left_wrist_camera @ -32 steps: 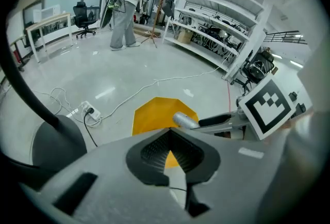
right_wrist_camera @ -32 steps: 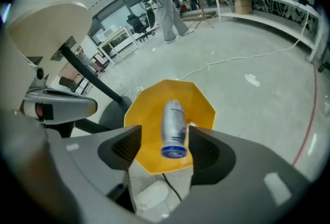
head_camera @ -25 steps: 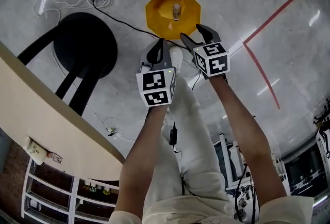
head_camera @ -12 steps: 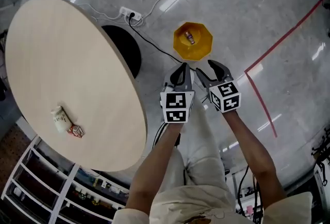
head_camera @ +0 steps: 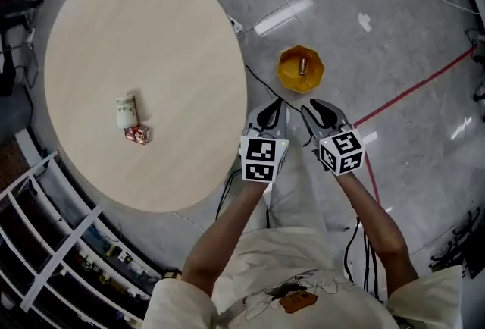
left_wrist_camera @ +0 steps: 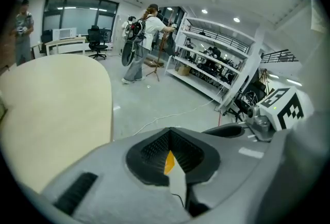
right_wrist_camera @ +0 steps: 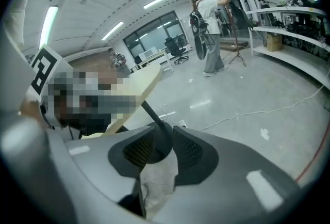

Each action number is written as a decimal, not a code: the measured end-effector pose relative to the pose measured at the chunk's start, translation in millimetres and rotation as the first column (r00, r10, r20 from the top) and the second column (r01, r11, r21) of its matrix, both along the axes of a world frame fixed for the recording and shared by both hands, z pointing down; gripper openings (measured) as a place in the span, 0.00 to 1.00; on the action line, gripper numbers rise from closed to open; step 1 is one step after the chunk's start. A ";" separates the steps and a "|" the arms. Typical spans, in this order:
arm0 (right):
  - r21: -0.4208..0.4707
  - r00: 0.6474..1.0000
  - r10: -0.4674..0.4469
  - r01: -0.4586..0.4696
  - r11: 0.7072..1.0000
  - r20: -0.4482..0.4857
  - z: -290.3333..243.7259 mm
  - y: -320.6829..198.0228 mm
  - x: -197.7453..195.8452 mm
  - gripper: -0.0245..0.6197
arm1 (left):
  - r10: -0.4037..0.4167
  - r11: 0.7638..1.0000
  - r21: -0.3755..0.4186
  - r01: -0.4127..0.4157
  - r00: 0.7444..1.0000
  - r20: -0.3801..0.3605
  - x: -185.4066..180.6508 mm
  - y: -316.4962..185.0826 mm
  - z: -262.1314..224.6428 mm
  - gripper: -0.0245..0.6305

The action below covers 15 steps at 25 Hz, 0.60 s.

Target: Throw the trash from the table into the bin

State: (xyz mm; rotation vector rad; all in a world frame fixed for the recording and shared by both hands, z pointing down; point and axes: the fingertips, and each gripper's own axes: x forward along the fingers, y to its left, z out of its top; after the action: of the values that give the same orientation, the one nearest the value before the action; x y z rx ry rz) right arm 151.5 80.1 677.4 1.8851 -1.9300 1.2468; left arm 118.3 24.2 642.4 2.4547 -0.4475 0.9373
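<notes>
Two pieces of trash lie together on the round wooden table (head_camera: 151,32): a pale can (head_camera: 125,110) and a small red and white carton (head_camera: 137,134). On the floor to the table's right stands the yellow bin (head_camera: 288,79) with a small bottle (head_camera: 301,64) in it. Both grippers hang side by side just below the bin in the head view, well away from the trash. My left gripper (head_camera: 273,111) (left_wrist_camera: 169,134) is shut and empty. My right gripper (head_camera: 317,112) (right_wrist_camera: 164,134) has just been closing; a narrow gap remains and nothing is between its jaws.
A power strip (head_camera: 235,26) and white cables lie on the floor by the table's edge. A red tape line (head_camera: 424,85) runs at the right. Metal shelving (head_camera: 61,244) stands at the lower left. A person (left_wrist_camera: 147,42) stands by far racks (left_wrist_camera: 216,63).
Both grippers have risen from just over the bin, which now looks smaller. The view swung so the whole table and its trash show. The right jaws went from wide to narrow.
</notes>
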 end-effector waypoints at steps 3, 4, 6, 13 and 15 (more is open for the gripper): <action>0.032 0.998 -0.054 0.055 0.998 -0.019 -37.4 -6.4 -24.1 0.16 | -0.057 0.998 0.010 0.057 0.998 -0.034 -25.5 -4.5 -36.1 0.05; 0.038 0.998 -0.066 0.067 0.997 -0.023 -48.3 -9.0 -31.6 0.13 | -0.073 0.997 0.015 0.074 0.996 -0.043 -34.3 -5.8 -46.3 0.05; 0.048 0.997 -0.071 0.072 0.996 -0.009 -68.5 -14.5 -46.6 0.05 | -0.100 0.994 0.027 0.102 0.993 -0.061 -50.8 -8.0 -64.6 0.05; 0.131 0.985 -0.167 0.170 0.977 -0.033 -139.4 -42.5 -119.4 0.05 | -0.156 0.987 0.030 0.161 0.979 -0.132 -112.9 -12.3 -122.2 0.05; 0.137 0.977 -0.208 0.213 0.967 -0.048 -153.0 -46.4 -142.8 0.05 | -0.172 0.984 0.025 0.178 0.975 -0.140 -133.2 -11.7 -134.2 0.05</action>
State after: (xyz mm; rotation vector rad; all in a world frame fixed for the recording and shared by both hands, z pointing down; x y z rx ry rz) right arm 8.7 33.6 524.4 1.6931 -2.1853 1.0354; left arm -14.8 12.4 508.1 2.4463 -0.6262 0.6890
